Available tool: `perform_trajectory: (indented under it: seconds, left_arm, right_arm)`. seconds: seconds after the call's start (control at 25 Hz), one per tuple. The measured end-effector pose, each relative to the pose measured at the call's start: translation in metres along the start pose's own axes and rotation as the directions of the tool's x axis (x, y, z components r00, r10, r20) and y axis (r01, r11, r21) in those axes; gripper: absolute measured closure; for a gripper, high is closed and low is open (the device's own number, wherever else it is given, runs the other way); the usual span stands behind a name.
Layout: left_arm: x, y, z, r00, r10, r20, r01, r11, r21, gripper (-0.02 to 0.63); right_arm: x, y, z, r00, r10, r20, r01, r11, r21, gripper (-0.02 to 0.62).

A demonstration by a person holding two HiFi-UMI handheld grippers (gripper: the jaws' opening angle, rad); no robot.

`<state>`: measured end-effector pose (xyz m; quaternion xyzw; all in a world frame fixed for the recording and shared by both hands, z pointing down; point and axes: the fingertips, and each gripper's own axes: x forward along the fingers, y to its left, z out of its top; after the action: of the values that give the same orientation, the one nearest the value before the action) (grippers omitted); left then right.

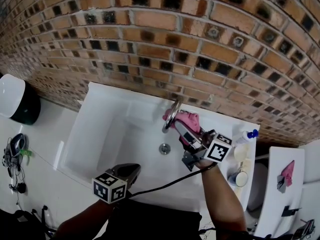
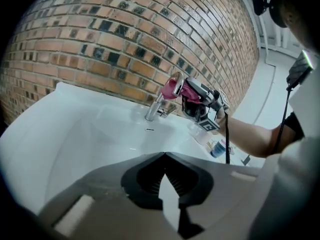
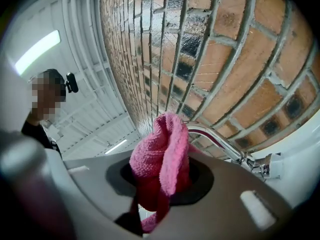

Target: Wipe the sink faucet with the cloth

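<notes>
A chrome faucet (image 1: 170, 116) rises from the back of a white sink (image 1: 107, 134) against a brick wall. My right gripper (image 1: 184, 125) is shut on a pink cloth (image 1: 185, 118), which is pressed against the faucet's right side near the spout. In the right gripper view the cloth (image 3: 162, 156) bulges from between the jaws, with the faucet (image 3: 220, 146) curving just behind it. My left gripper (image 1: 131, 170) hovers low over the sink's front edge, shut and holding nothing. From the left gripper view, the faucet (image 2: 154, 108) and the cloth (image 2: 172, 89) sit far ahead.
A drain (image 1: 164, 148) lies in the basin below the faucet. Bottles and cups (image 1: 241, 156) crowd the ledge to the sink's right. A second pink cloth (image 1: 286, 173) lies on a white surface at far right. A black-and-white bin (image 1: 17, 104) stands at left. A cable trails from my right gripper.
</notes>
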<state>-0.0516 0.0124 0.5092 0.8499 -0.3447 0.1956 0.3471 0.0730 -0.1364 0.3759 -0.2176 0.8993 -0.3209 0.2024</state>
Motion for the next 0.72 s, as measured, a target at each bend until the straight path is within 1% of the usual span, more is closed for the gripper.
perform_trajectory:
  seconds: [0.32,0.44,0.52,0.6,0.68,0.72]
  left_arm:
    - [0.023,-0.009,0.015,1.000,-0.017,-0.006,0.017,1.000,0.018,0.600]
    - [0.032,-0.011,0.017,1.000,-0.026,-0.018,0.026,0.999,0.019,0.600]
    - [0.039,-0.011,0.019,0.999,-0.029,-0.025,0.029,0.999,0.023,0.600]
    - [0.047,-0.010,0.026,0.999,-0.025,-0.025,0.026,0.999,0.035,0.600]
    - [0.053,-0.005,0.039,1.000,-0.010,-0.009,0.010,0.999,0.054,0.600]
    - [0.056,-0.002,0.047,1.000,0.000,0.002,0.000,0.998,0.061,0.600]
  right_arm:
    - [-0.008,0.006,-0.025,0.994,-0.003,-0.107,-0.003,0.998,-0.055,0.480]
    - [-0.011,0.006,-0.035,0.984,-0.015,-0.176,0.001,0.997,-0.077,0.480]
    - [-0.014,0.006,-0.043,0.966,-0.035,-0.255,0.002,0.992,-0.125,0.480]
    - [-0.019,0.006,-0.050,0.933,-0.072,-0.353,-0.004,0.978,-0.210,0.480]
    - [-0.026,0.004,-0.046,0.896,-0.135,-0.423,-0.007,0.948,-0.317,0.479]
    - [-0.029,0.002,-0.038,0.884,-0.171,-0.434,0.001,0.931,-0.366,0.479]
